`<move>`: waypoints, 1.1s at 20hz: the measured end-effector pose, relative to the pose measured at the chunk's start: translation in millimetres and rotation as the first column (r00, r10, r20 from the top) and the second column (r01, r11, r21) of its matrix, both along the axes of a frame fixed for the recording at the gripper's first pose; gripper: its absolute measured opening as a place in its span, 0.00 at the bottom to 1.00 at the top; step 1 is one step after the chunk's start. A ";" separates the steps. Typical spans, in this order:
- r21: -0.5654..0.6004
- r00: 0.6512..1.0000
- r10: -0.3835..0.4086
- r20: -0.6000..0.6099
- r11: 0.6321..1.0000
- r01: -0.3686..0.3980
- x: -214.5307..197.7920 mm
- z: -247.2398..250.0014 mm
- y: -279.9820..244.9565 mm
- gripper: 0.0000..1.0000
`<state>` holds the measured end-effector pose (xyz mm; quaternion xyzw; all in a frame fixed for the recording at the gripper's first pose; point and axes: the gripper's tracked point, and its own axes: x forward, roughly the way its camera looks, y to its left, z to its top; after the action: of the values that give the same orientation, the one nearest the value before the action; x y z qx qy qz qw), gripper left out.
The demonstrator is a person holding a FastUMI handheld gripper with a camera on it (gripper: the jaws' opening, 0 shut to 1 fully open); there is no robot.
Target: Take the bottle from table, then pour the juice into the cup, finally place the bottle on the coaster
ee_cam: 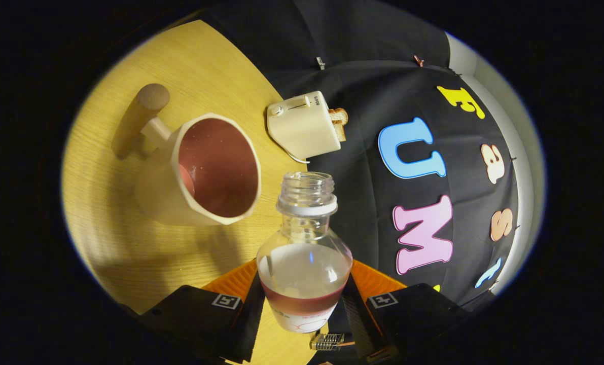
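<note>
Gripper view first: the gripper point(304, 299) has both fingers pressed against the sides of the bottle point(304, 253), jaws clamped on its lower body, so the bottle sits between the fingers with its open, capless neck pointing ahead. A little dark red juice point(303, 302) sits low in the bottle. Just ahead and to one side stands the cup point(208, 172), a pale mug with a wooden handle point(138, 119), on the yellow wooden table point(129, 243); its inside looks reddish, and whether that is juice or glaze is hard to say. Beyond the cup a small toaster point(304, 124) with bread in it rests near the table's edge.

By my reading the take is done and the pour is in hand or about finished, since the whole scene appears tilted and the bottle's mouth is near the cup's rim but not over it. Next, the bottle needs righting and carrying to the coaster. Where the coaster lies I cannot tell. The bottle's base is cut off behind the fingers.
</note>
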<state>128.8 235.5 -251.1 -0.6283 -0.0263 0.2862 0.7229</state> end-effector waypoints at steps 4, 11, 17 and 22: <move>-0.064 0.998 0.055 0.030 0.997 -0.053 0.1 -4.3 8.5 0.76; -0.170 0.991 0.125 0.042 0.978 -0.116 6.3 -13.9 9.6 0.76; -0.274 0.980 0.186 0.076 0.949 -0.158 13.1 -10.7 13.2 0.75; -0.325 0.966 0.235 0.106 0.926 -0.190 14.2 -4.5 18.9 0.75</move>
<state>143.1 254.4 -255.6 -0.7469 -0.1003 0.3178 0.5754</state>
